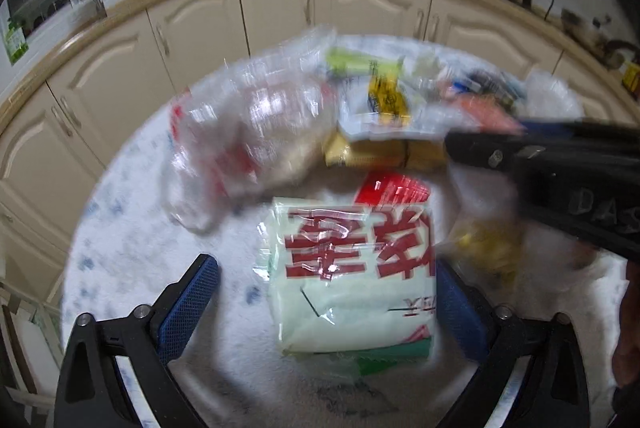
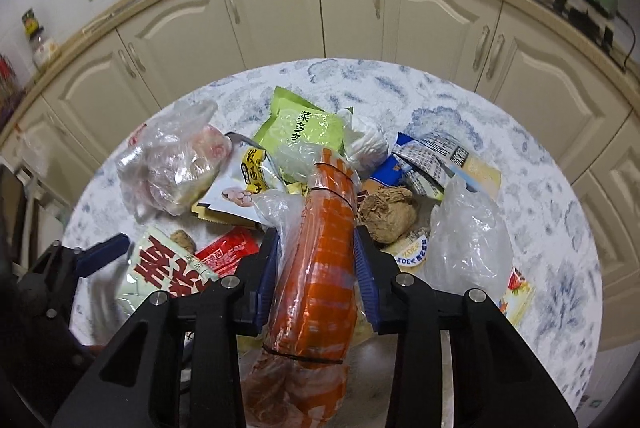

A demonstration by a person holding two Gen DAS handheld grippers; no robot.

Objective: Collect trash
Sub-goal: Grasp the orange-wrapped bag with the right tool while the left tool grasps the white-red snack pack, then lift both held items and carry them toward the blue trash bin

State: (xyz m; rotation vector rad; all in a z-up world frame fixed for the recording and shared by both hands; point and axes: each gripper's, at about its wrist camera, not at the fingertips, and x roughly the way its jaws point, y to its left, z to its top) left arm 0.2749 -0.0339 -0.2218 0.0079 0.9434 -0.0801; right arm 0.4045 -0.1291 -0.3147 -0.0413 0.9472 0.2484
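Note:
A heap of trash lies on the round marble-pattern table (image 2: 540,164). My right gripper (image 2: 316,244) is shut on an orange plastic wrapper (image 2: 320,268), held between its blue pads. My left gripper (image 1: 328,284) is open, its fingers on either side of a pale green packet with red characters (image 1: 352,268), which also shows in the right wrist view (image 2: 168,276). My left gripper shows at the left of the right wrist view (image 2: 100,252). The right gripper's black body (image 1: 560,164) crosses the left wrist view.
In the heap are a clear bag (image 2: 176,164), a lime-green snack bag (image 2: 304,128), a crumpled brown paper ball (image 2: 388,212), a blue and white wrapper (image 2: 432,164) and a clear plastic bag (image 2: 468,232). Cream cabinets (image 2: 352,4) stand beyond the table.

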